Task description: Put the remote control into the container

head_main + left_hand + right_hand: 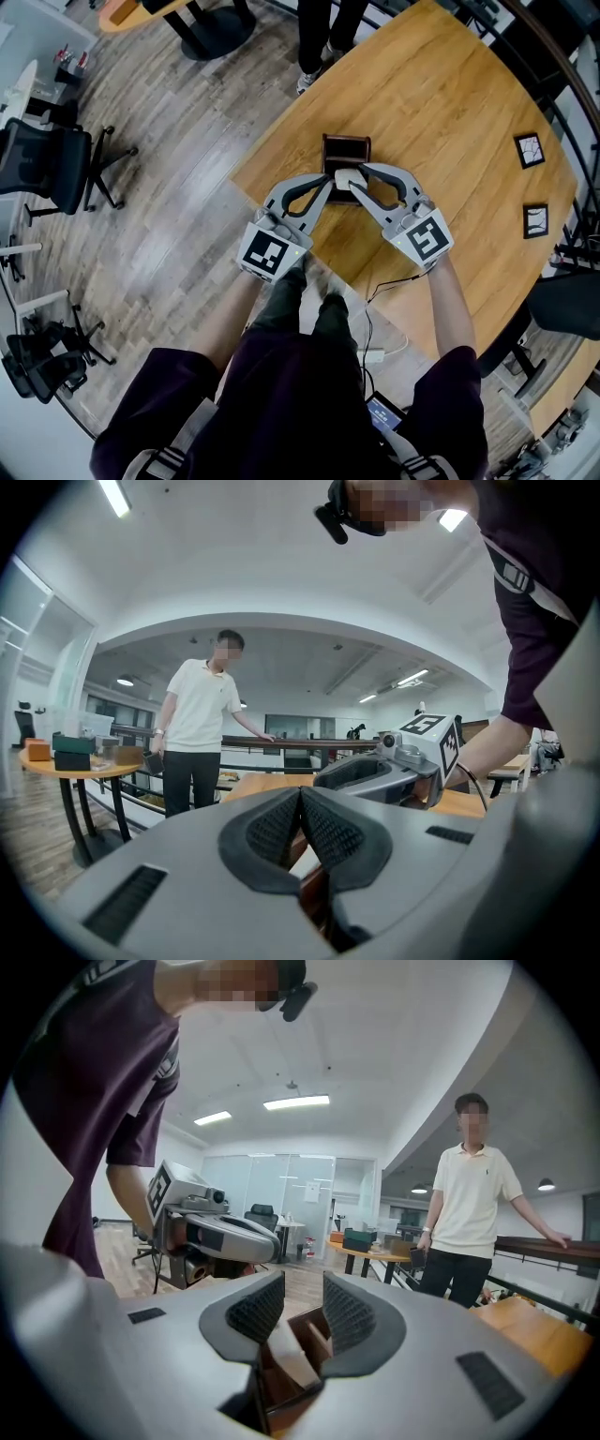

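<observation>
A dark brown wooden container point(347, 148) stands near the front edge of the wooden table point(450, 112). A pale remote control point(349, 178) lies at its near end, between the two gripper tips. In the right gripper view the remote point(289, 1353) leans slanted inside the container point(306, 1323), just below the pads. My right gripper point(292, 1307) is open, its pads clear of the remote. My left gripper point(300, 803) is shut, pads meeting at the tips, right over the container's wall point(312, 892). Both grippers point(328, 183) point(361, 178) converge on the container's near side.
Two black-framed marker cards point(530, 150) point(535, 220) lie at the table's right. A person in a white shirt point(473, 1213) stands by the table's far side. Office chairs point(47, 169) stand on the floor at left. A cable point(384, 281) hangs off the near table edge.
</observation>
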{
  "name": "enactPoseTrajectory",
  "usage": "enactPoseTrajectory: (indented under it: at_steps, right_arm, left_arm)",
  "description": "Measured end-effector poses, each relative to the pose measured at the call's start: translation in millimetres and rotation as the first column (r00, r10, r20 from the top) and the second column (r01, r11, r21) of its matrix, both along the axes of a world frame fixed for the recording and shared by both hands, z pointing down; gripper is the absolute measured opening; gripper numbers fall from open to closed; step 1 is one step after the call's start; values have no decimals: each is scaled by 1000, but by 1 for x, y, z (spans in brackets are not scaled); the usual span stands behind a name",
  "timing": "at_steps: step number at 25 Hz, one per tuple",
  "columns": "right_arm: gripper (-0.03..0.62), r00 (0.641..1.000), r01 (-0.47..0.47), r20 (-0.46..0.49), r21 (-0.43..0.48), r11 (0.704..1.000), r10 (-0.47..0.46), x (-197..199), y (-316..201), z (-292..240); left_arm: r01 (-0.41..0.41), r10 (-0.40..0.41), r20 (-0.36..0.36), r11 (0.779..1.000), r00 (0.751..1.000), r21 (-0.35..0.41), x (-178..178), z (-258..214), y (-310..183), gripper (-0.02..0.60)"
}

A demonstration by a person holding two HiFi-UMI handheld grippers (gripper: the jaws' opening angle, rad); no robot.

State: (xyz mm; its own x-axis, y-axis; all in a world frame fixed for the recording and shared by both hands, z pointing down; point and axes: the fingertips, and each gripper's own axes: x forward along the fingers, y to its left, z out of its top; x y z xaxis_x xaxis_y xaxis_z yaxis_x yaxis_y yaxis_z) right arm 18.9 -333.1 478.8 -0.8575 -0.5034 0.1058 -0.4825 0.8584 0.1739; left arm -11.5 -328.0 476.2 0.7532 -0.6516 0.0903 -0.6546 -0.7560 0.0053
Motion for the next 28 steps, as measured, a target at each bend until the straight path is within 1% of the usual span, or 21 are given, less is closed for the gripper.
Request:
enactPoseTrajectory:
  at_steps: [2,5,7,11,15,20,25,28]
  right_arm:
    - [135,998,-51,24,-10,999,51,8,2,-15]
    - [135,988,-150,25,-56,987,151,24,9,-30]
    - [135,977,-198,71,-62,978,202,27,18,-45]
    - [135,937,-297,168,-68,952,305,30,37,-76]
    - [129,893,-379,232,-70,923,385,37,57,-99]
    - [57,860,-433,269,-64,899,433,41,83,-112]
    - [21,841,-454,300,-64,889,451,41,103,-113]
    - [18,832,-465,308,-65,883,461,43,112,-111]
  left_arm:
    - [9,-9,11,1000,1000,-4,2,-10,3,12]
    - [33,-33,-14,999,999,23,5,-31,10,12]
    - [49,-48,-17,998,999,27,5,-44,16,12]
    - [70,-69,-18,996,997,51,6,-73,32,12]
    - [86,-85,-20,993,996,82,11,-96,50,12]
    - [75,-73,-23,987,997,145,21,-116,70,12]
    - [67,-67,-5,985,998,156,25,-119,83,12]
    - [56,-57,2,984,998,167,29,-119,90,12]
